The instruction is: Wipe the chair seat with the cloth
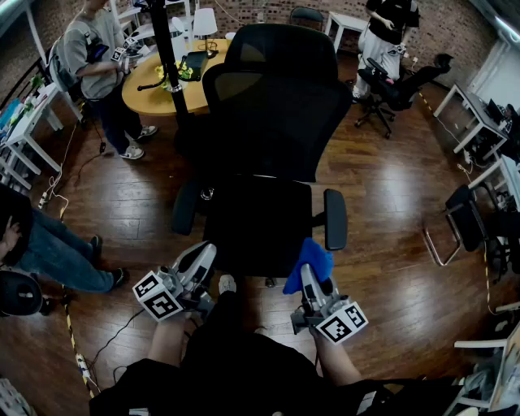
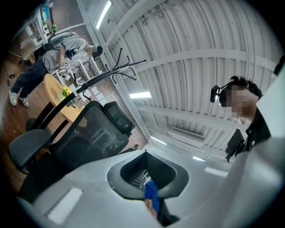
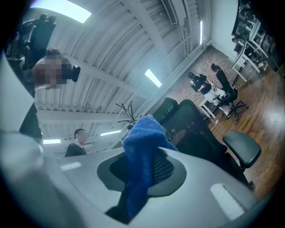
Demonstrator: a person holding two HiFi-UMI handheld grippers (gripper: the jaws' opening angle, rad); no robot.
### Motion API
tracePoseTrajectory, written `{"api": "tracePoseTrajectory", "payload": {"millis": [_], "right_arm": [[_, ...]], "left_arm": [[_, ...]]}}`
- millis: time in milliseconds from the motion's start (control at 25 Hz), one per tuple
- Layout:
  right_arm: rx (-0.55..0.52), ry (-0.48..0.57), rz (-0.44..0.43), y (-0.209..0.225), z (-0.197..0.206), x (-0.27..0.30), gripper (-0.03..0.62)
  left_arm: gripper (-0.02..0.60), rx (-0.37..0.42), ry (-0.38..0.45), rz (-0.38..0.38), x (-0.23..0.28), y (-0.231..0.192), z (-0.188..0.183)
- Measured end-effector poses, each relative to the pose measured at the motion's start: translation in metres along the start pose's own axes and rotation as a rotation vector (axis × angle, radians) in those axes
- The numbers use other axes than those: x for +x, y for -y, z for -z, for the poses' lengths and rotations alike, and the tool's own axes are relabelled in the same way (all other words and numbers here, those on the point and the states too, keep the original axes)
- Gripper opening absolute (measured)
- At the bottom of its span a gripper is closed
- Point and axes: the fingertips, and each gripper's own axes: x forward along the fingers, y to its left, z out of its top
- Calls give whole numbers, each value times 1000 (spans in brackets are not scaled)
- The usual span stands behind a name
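Chair seat (image 1: pixel 252 223): the near corners are covered by the cloth (image 1: pixel 314 256) and the gripper tips. The base under the seat is concealed.

Cloth: the lower end runs into the closed jaws of the right gripper (image 1: pixel 309 273) and is concealed there.

Left gripper (image 1: pixel 205 252): a small blue piece (image 2: pixel 151 192) sits in the recess between its closed jaws. Its identity cannot be determined.

Bystander in a grey top (image 1: pixel 93 49): the head is cut by the top edge. Bystander in a black top (image 1: pixel 388 24): likewise.

Person in jeans (image 1: pixel 49 256): most of the upper body is cut by the left edge.

Items on the round table (image 1: pixel 146 85): too small to identify.
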Motion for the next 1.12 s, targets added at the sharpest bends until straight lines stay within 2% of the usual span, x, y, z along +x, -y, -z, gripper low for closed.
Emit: {"api": "tracePoseTrajectory", "payload": {"millis": [200,400,520,600,760,880,1000,1120], "right_arm": [[-13,-15,25,29,11,71,64],[-64,-60,119,67,5,139,64],[-86,-110,162,91,9,171,64],[-87,-175,156,112,25,198,64],[-87,-367,105,177,78,286,64],[-73,-479,66,240,128,349,64],[-74,-594,44,290,196,391,64],[-84,-710,33,314,274,441,64]], "left_arm": [[-12,-7,-8,14,36,-80,-37],[-12,-17,-70,30,75,-141,-73],[-12,-57,-98,17,87,-166,-79],[-12,-78,-106,-8,90,-183,-76],[-12,-121,-74,-131,105,-238,-75],[-12,-157,-56,-209,122,-270,-57],[-12,-174,-26,-259,130,-294,-36],[-12,-195,12,-304,120,-318,-28]]}}
